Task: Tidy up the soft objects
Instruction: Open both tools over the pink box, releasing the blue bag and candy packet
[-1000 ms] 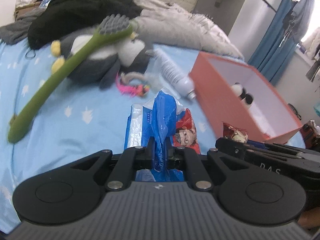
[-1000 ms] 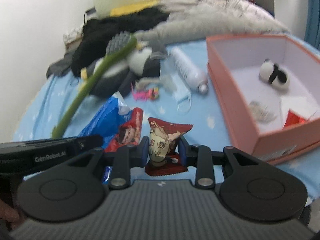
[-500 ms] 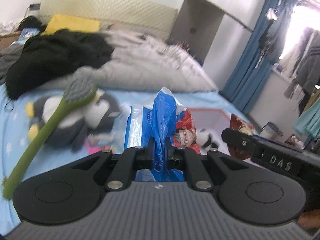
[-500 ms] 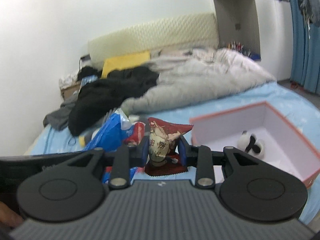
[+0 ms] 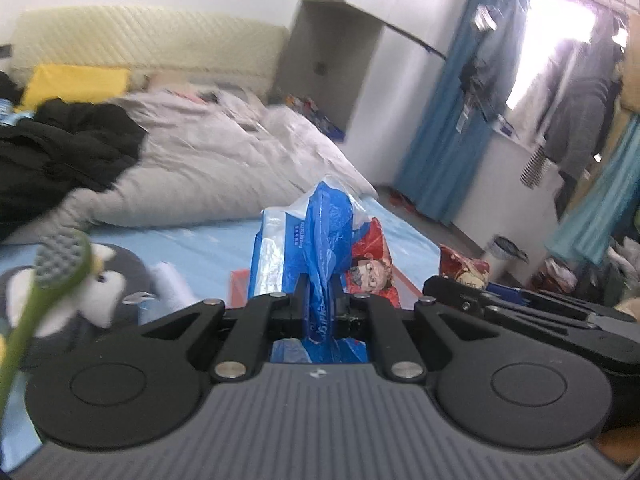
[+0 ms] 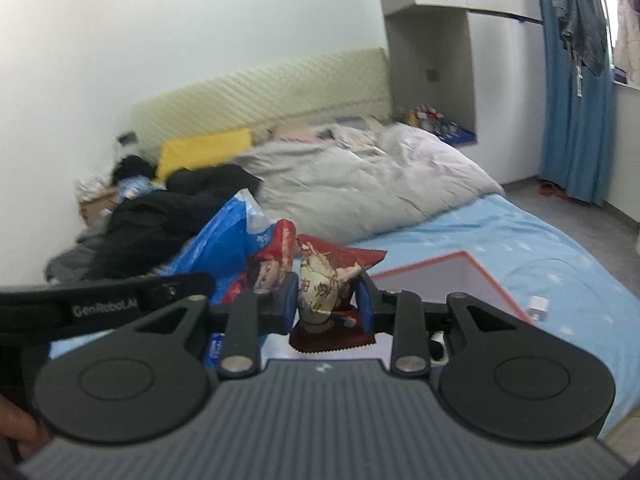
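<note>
The blue plastic bag sits pinched in your left gripper, held clear above the bed. It is thin, limp film, light and slippery, so grip the bunched neck, not a single layer. The red snack packet is clamped in your right gripper, crinkly, light and probably crushable; hold by the sealed edge. The orange box lies just beyond and below the packet. Only the left view shows the penguin plush and green brush; only the right view shows the box's open interior. The grey duvet lies behind.
</note>
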The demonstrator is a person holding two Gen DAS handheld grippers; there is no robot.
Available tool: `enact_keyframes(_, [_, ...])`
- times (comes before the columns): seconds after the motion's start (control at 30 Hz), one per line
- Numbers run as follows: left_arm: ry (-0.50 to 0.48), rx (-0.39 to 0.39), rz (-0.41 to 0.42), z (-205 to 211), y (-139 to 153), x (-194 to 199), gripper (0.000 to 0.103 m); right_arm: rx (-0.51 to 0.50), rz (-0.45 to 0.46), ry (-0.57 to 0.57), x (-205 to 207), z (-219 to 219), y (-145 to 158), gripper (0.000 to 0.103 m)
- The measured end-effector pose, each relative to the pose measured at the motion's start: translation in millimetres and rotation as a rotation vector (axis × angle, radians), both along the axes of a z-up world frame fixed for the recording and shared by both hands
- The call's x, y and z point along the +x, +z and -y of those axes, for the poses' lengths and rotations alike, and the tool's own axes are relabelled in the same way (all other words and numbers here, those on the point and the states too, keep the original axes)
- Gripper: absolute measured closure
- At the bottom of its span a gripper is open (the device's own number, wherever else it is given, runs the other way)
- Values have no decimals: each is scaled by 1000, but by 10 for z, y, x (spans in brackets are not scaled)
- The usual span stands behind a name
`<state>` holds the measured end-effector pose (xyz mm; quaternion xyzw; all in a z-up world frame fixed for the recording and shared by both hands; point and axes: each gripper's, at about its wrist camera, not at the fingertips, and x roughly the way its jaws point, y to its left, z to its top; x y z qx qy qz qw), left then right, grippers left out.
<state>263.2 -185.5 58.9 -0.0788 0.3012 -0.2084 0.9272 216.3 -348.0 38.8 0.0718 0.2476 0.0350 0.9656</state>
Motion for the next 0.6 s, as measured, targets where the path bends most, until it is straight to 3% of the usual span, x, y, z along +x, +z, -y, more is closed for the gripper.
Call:
enact_keyframes(0.13, [-29, 62, -57, 323, -187, 272, 93, -15, -90, -37, 163, 233, -164, 69])
enact_keyframes(0.3, [-68, 105, -178, 649, -557, 612, 93, -56, -227, -82, 427, 492, -583, 69])
enact_keyframes(0.6, [-109, 156, -360, 911, -1317, 1042, 93, -10, -445, -120, 593, 796, -1291, 69])
